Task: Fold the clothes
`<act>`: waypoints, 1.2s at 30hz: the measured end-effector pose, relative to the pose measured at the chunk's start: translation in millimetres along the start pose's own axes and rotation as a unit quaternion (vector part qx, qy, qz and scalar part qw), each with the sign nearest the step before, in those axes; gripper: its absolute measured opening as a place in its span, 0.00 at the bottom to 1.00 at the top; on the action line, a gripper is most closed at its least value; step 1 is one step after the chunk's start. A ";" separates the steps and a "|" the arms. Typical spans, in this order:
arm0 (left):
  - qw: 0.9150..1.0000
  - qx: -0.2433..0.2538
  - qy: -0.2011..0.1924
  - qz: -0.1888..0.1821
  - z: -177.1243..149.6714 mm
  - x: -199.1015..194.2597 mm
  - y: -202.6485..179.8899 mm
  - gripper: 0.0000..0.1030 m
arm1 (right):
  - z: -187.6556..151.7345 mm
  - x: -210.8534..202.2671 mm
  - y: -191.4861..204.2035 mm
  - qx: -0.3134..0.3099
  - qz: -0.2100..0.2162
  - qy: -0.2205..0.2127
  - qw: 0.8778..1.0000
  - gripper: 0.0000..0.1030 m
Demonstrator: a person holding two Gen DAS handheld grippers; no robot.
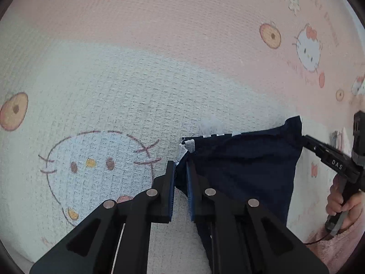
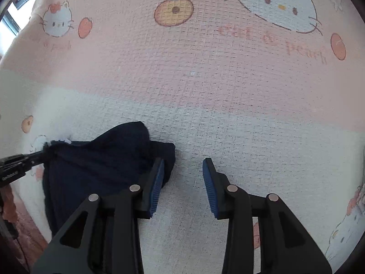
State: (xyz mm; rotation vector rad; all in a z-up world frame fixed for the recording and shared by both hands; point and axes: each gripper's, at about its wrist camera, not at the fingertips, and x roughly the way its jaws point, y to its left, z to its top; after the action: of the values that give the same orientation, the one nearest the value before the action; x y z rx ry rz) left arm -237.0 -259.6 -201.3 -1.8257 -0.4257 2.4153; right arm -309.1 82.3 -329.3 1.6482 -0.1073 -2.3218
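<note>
Left wrist view shows the left tongs [image 1: 180,182] pinching one corner of a dark navy garment [image 1: 241,171], the cloth caught between the two blue pads, though a gap shows lower down between them. A white label or lining [image 1: 189,145] peeks out at that corner. Across the cloth, the right tongs [image 1: 306,140] reach in at the opposite corner, with the person's hand [image 1: 342,207] on the handle.

Right wrist view tells a different story about the right tongs [image 2: 182,178] — the pads stand wide apart, with bare bedcover between them, and the garment [image 2: 102,166] only lies against the outside of the left-hand pad. So they look open and holding nothing, whatever the other view suggests at that far corner.

The garment sits bunched on a pink and white cartoon-cat bedcover [image 2: 205,80], draped between the two tools rather than spread flat.

To do this step well, my judgement is that the right tongs need a firm hold on their corner before anything is lifted; with one corner loose the cloth would sag and twist. Both corners should then travel together, level, so the edge stays straight as it is laid over.

What kind of garment it is I cannot tell (no sleeves or legs are clearly visible). Its lower part is hidden behind the tool bodies in both views, and the contact at the right-hand corner is too small to read in the left view.
</note>
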 end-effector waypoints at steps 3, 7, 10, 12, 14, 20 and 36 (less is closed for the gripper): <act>1.000 -0.002 -0.006 -0.008 -1.3 -1.3 1.3 0.46 | -4.4 -5.3 -0.5 0.014 0.058 0.000 0.998 0.36; 1.000 0.013 0.002 -0.024 -5.1 8.1 -9.1 0.44 | -7.4 10.0 12.2 0.005 0.049 0.017 0.999 0.36; 0.999 0.031 0.012 -0.005 -3.9 19.7 -23.1 0.21 | -8.0 22.6 23.6 0.002 0.049 0.018 0.999 0.38; 0.999 0.036 0.016 -0.014 1.0 19.7 -32.9 0.10 | -9.1 23.7 25.5 0.003 0.047 0.013 0.999 0.07; 0.998 0.054 0.009 -0.028 10.6 16.1 -50.8 0.10 | -10.3 20.1 22.2 0.008 0.048 0.009 0.999 0.07; 0.994 0.106 0.008 -0.033 38.8 32.7 -86.4 0.10 | -14.2 -18.2 -21.0 0.044 0.022 -0.031 0.998 0.07; 0.994 0.023 0.071 -0.082 -67.1 -3.9 -65.0 0.31 | -123.0 -46.7 15.1 0.089 0.071 0.012 0.993 0.24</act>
State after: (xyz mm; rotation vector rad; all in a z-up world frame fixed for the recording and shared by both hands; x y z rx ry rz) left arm -178.4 -187.0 -196.8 -1.8507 -0.4810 2.1544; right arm -177.3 93.9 -325.4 1.6882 -0.4233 -2.2407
